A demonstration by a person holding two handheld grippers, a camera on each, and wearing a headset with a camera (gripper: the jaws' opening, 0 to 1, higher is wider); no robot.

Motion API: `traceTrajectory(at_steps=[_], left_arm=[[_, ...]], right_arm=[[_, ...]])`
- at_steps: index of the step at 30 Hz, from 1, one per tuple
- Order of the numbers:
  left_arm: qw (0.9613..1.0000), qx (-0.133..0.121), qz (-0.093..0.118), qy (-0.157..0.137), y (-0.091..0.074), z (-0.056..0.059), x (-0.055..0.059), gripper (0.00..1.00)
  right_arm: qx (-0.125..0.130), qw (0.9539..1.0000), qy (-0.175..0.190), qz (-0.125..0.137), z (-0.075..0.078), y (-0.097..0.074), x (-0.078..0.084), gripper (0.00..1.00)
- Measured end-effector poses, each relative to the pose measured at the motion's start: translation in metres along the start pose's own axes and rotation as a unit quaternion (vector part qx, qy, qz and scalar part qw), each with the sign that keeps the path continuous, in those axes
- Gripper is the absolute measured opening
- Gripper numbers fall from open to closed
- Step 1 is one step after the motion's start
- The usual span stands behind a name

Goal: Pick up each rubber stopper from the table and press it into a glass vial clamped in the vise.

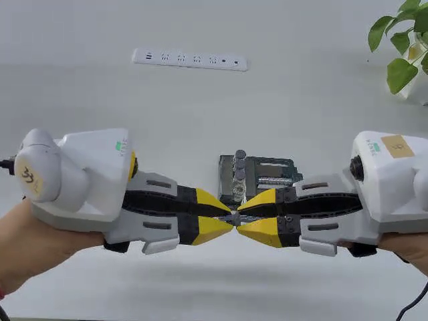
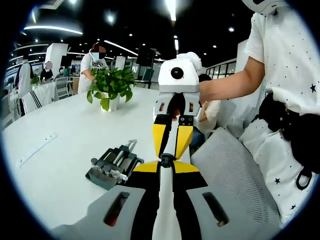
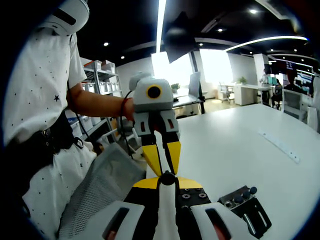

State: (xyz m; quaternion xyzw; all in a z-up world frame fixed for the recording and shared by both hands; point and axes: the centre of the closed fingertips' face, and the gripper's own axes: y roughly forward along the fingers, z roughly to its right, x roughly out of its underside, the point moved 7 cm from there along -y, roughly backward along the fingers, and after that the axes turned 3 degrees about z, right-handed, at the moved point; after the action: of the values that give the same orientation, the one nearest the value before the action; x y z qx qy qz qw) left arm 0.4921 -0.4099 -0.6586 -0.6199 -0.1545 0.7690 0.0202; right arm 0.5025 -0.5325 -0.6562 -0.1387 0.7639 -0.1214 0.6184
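Stopper transfer looks like the step in hand: nearest the person, the left gripper (image 1: 226, 219) and the right gripper (image 1: 243, 219) meet tip to tip above the table (image 1: 200, 287), with a small dark rubber stopper (image 1: 234, 219) caught between their yellow tips. Each pair of jaws is drawn in almost fully, with only the stopper parting the tips. Both seem to pinch it, though I cannot tell which one bears the real hold. In each gripper view the stopper sits right at that gripper's own tips, with the other gripper's jaws nosing in from beyond it.

Just behind the tips stands the vise (image 1: 271, 175), with a row of glass vials (image 1: 239, 180) clamped in it. The farther vials appear to wear dark caps, and the nearest looks clear and open.

The next move, as I judge it, calls for one gripper to let go cleanly. The other then has to carry the stopper, squared up, over that open mouth and press straight down.

Farther off lie a power strip (image 1: 189, 59) and a leafy plant (image 1: 401, 47).
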Motion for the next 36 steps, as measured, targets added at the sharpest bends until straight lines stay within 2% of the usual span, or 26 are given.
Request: traceTrajectory(at_steps=[7, 14, 23, 31, 36], left_arm=[[1.0, -0.003, -0.001, 0.0, 0.002, -0.001, 0.002, 0.05], [0.9999, -0.011, 0.007, -0.003, 0.003, -0.001, 0.004, 0.06], [0.9994, -0.032, 0.012, -0.009, -0.001, -0.004, 0.012, 0.11], [0.9976, -0.067, 0.011, -0.013, -0.008, -0.01, 0.021, 0.21], [0.996, -0.088, 0.006, -0.013, -0.01, -0.014, 0.029, 0.31]], right_arm=[[0.007, 0.9999, -0.002, -0.009, 0.001, 0.0, 0.001, 0.06], [0.011, 0.9998, 0.009, -0.014, 0.002, -0.001, 0.002, 0.05], [0.024, 0.9992, 0.02, -0.027, 0.009, -0.004, 0.003, 0.05], [0.047, 0.997, 0.022, -0.057, 0.021, -0.008, 0.004, 0.05], [0.065, 0.9935, 0.019, -0.091, 0.034, -0.008, 0.006, 0.06]])
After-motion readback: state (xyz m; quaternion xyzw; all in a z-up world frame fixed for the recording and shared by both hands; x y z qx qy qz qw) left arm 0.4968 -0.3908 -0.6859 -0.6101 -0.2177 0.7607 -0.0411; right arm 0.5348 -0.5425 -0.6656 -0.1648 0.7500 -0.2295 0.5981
